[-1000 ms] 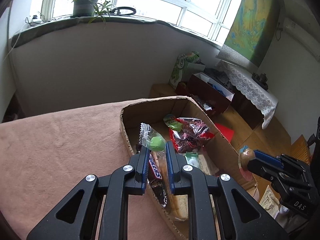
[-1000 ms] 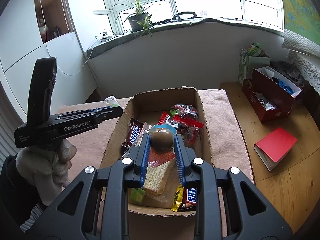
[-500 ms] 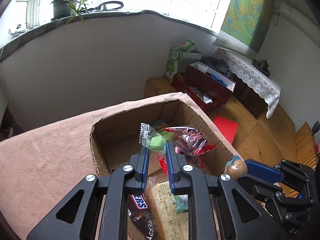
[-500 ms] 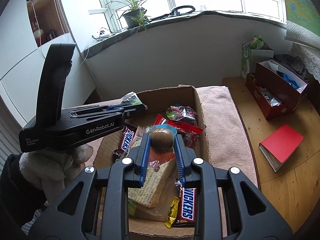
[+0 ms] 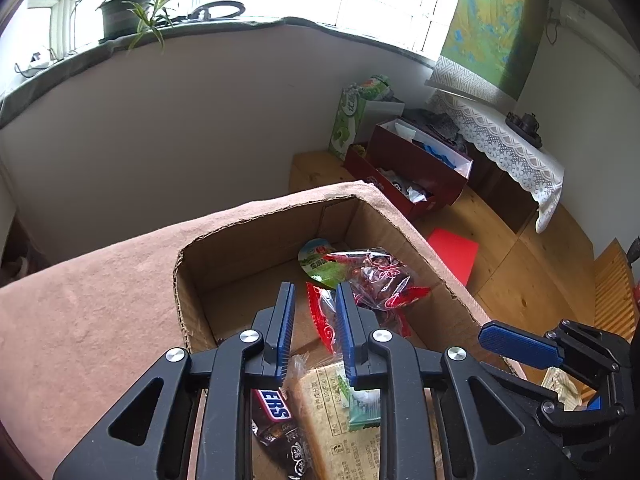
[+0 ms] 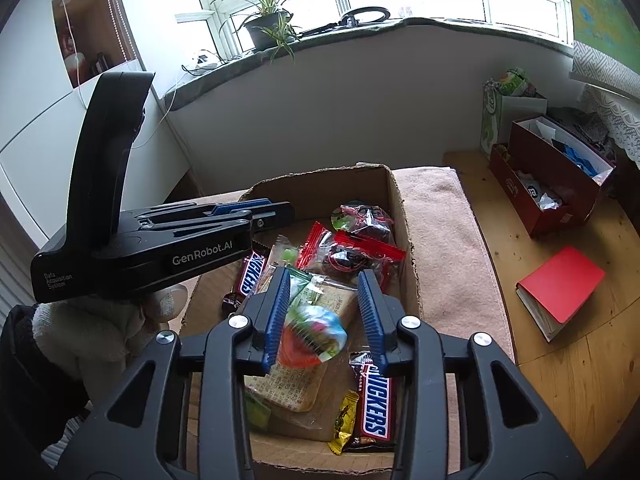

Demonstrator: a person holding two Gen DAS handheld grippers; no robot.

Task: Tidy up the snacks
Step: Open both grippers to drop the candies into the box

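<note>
Each fisheye camera sits just behind its own tongs and looks forward and steeply down along them, close above the cardboard box (image 5: 256, 240) of snacks. The left wrist view looks in from the box's left side, the right wrist view from its near end. Both share the box (image 6: 400, 216), windowsill plant (image 5: 124, 16) and red notebook (image 6: 560, 284).

"GenRobot.AI" on the left gripper (image 6: 276, 210); "SNICKERS", partly hidden, on a chocolate bar (image 6: 374, 402) in the box
</note>
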